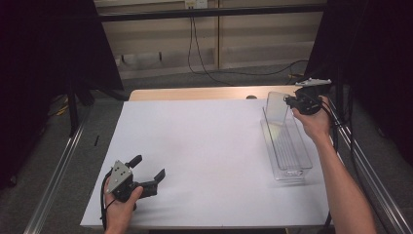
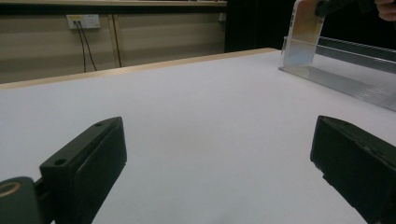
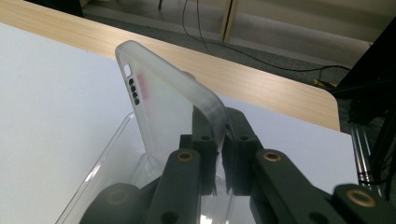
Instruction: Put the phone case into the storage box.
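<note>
Right gripper view: unmarked phone case (image 3: 163,102)

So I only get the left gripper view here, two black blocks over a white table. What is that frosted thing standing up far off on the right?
Observer: A translucent phone case, with a camera cutout near its top corner.
Operator: Is it standing by itself?
Observer: No, the right hand-held gripper is shut on its edge.
Operator: And the clear thing below it?
Observer: A long clear tray; the case's lower end sits inside its far end.
Operator: What about my gripper?
Observer: The left hand-held gripper is open, near the table's front left corner.
</note>
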A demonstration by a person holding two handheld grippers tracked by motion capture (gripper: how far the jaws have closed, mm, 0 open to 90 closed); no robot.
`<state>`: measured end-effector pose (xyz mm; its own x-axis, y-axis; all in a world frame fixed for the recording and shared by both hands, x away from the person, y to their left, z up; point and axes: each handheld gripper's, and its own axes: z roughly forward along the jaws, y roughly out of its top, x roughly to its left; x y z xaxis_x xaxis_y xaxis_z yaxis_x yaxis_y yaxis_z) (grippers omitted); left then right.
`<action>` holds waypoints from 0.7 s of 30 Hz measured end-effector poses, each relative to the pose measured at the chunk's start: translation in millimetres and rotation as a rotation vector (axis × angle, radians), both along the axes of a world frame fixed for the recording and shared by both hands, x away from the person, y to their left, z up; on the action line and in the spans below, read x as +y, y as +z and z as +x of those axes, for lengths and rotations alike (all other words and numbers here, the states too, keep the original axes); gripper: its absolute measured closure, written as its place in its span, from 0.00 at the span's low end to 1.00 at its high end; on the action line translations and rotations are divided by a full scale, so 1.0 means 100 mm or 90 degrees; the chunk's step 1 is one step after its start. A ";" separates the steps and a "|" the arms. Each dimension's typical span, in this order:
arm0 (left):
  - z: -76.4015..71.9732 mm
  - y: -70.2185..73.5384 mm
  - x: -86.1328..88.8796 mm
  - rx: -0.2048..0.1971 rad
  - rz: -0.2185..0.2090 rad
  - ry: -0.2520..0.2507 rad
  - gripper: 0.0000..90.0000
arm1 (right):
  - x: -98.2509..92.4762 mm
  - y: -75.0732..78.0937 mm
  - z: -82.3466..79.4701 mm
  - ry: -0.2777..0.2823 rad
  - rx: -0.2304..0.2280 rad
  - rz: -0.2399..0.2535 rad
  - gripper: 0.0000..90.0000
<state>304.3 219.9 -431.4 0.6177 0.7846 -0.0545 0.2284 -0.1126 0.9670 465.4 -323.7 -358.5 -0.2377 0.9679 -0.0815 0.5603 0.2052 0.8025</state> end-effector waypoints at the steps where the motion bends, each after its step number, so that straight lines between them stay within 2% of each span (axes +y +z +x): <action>1: 0.00 0.00 0.00 0.001 0.000 -0.001 0.04 | 0.00 0.00 0.00 -0.002 0.000 -0.001 0.94; 13: 0.01 -0.01 -0.01 0.001 0.005 -0.004 0.04 | -0.03 0.01 0.06 0.003 0.005 0.004 0.94; 18: 0.01 0.00 -0.01 0.000 0.003 -0.003 0.04 | -0.06 0.02 0.11 0.012 0.017 0.004 0.94; 21: 0.01 -0.01 -0.01 0.001 0.004 -0.004 0.04 | -0.10 0.03 0.13 0.016 0.029 0.016 0.93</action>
